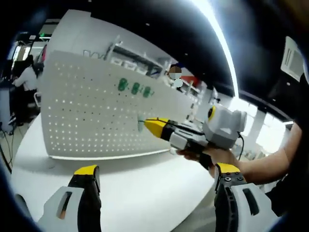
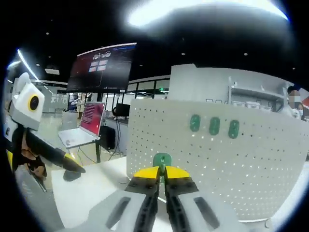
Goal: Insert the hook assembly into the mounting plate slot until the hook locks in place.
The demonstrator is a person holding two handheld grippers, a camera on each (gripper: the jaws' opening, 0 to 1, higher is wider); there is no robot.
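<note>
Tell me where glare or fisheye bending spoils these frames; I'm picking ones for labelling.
Left gripper view: a ceiling light strip blows out white, and the pegboard bows from fisheye distortion. Right gripper view: a bright ceiling patch is overexposed; the green hook at the right gripper stays readable, and the three hooks on the board look soft.
</note>
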